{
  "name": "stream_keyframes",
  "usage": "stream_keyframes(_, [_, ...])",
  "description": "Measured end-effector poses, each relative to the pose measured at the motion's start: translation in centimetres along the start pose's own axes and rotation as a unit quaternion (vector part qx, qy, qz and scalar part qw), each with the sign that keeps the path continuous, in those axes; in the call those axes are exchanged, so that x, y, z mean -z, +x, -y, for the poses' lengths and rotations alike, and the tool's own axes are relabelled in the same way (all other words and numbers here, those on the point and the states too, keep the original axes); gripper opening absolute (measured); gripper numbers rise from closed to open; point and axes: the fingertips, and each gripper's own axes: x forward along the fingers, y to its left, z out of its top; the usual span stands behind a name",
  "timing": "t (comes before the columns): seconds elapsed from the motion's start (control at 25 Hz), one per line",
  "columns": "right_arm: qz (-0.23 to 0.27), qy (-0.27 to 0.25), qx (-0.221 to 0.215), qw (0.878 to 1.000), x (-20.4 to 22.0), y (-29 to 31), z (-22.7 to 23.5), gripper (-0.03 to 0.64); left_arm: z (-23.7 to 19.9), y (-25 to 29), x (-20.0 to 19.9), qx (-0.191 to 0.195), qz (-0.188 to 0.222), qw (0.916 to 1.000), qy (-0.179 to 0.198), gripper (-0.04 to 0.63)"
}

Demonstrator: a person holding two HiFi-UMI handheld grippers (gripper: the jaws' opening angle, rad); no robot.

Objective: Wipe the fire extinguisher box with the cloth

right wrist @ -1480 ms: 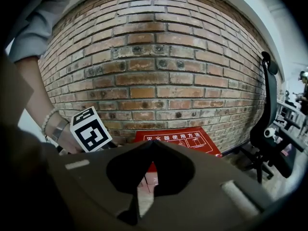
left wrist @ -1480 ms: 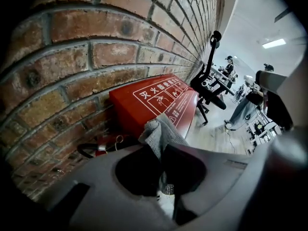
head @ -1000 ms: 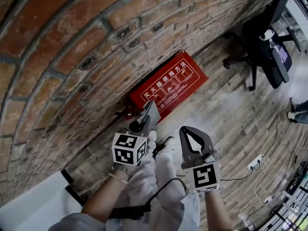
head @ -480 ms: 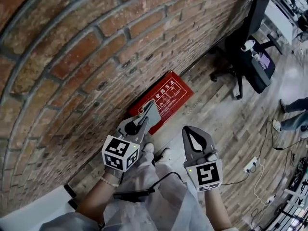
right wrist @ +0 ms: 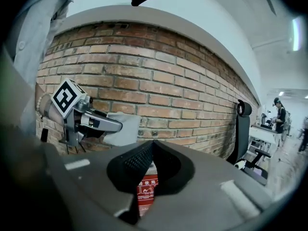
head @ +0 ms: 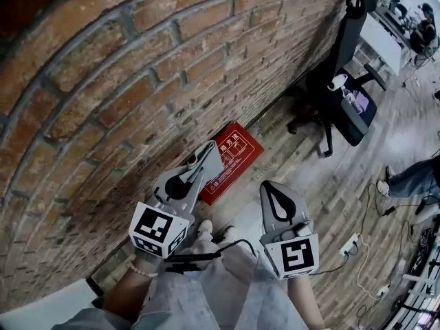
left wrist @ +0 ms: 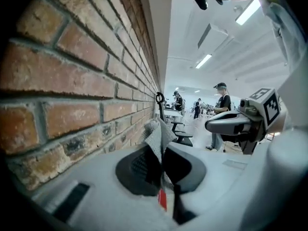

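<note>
The red fire extinguisher box [head: 232,158] lies on the wooden floor against the foot of the brick wall [head: 124,81]. My left gripper [head: 205,155] is held high above the box, shut on a grey cloth [head: 208,165] that sticks out past its tips. In the left gripper view the cloth [left wrist: 157,134] stands up between the closed jaws. My right gripper [head: 271,187] hangs beside it, shut and empty. In the right gripper view a strip of the box [right wrist: 146,190] shows below the closed jaws, with the left gripper [right wrist: 108,124] and its cloth [right wrist: 122,129] before the wall.
A black office chair [head: 342,91] stands by the wall beyond the box. A white power strip [head: 353,240] with cables lies on the floor at the right. A person's legs [head: 411,179] show at the right edge. My own legs and shoes [head: 205,227] are below the grippers.
The box looks smaller and farther away than before. Both grippers have risen from floor level with me, and the left one keeps its hold on the cloth.
</note>
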Motion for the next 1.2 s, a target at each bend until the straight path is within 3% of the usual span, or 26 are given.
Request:
stream_keyframes(0.56, [0.027,-0.013,0.008,1.000,-3.6,-0.7,-0.1,0.008,1.3,-2.0,-5.1,0.000,0.049,0.9973,0.055,0.012])
stream_keyframes(1.2, [0.027,-0.025,0.002,0.999,-4.0,-1.2,-0.8,0.008,1.7,-2.2,-5.5,0.009,0.051,0.9956,0.078,0.012])
